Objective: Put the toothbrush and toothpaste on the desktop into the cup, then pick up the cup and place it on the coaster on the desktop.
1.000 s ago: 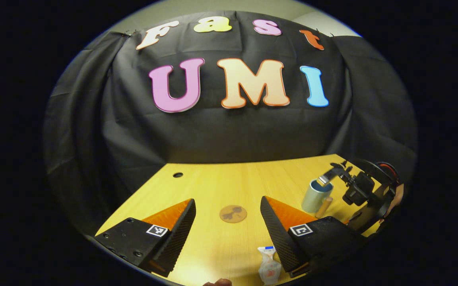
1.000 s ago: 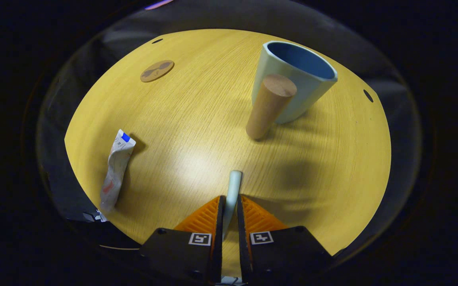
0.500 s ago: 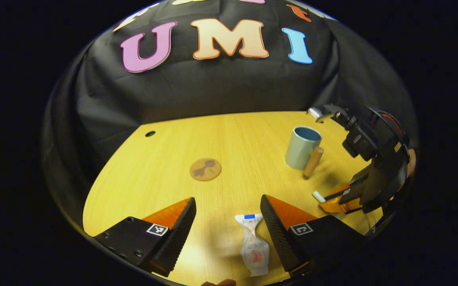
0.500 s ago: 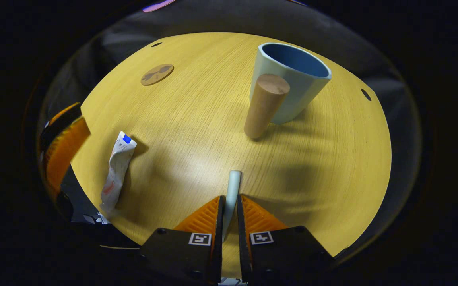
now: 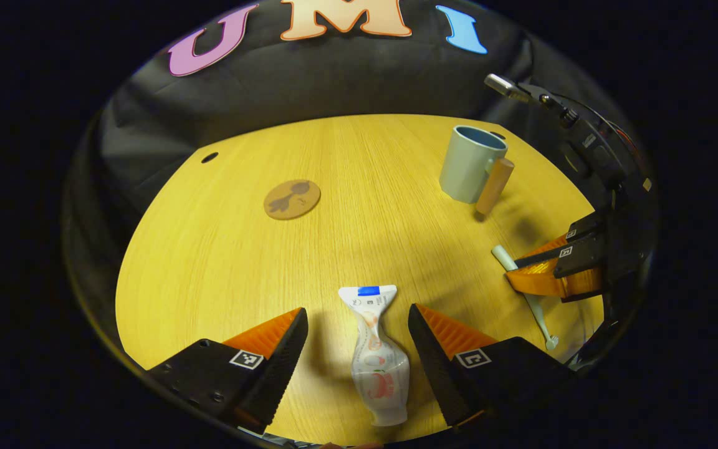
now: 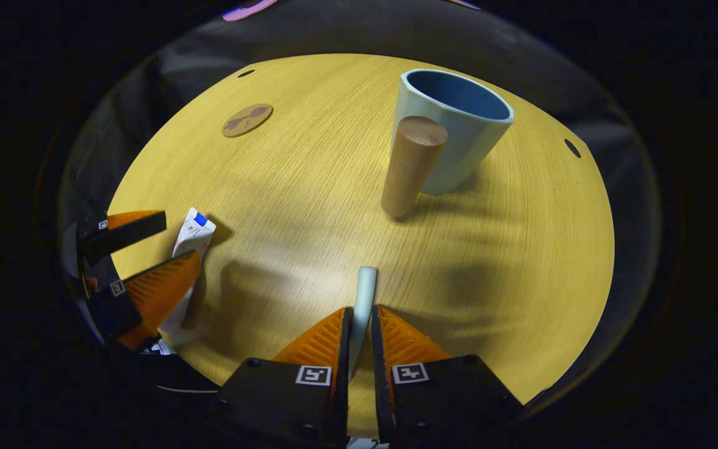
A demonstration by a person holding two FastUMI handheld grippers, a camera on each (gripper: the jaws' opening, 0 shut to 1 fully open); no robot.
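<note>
In the left gripper view the cup (image 5: 471,163) stands upright on the bench (image 5: 222,249) toward the far right, its interior showing nothing inside; a wooden handle runs down its near side; the coaster (image 5: 292,199) lies bare at far left-centre, with open wood between it and the cup; the left tool (image 5: 356,340) is spread wide, the toothpaste (image 5: 376,355) lying flat between its fingers near the front edge; at right, the right tool (image 5: 536,274) pinches the toothbrush (image 5: 524,296). In the right gripper view the right tool (image 6: 359,330) is pressed onto the toothbrush (image 6: 364,299), whose end juts forward; the cup (image 6: 459,134) ahead looks empty; the toothpaste (image 6: 192,232) lies left, by the left tool (image 6: 147,249).
</note>
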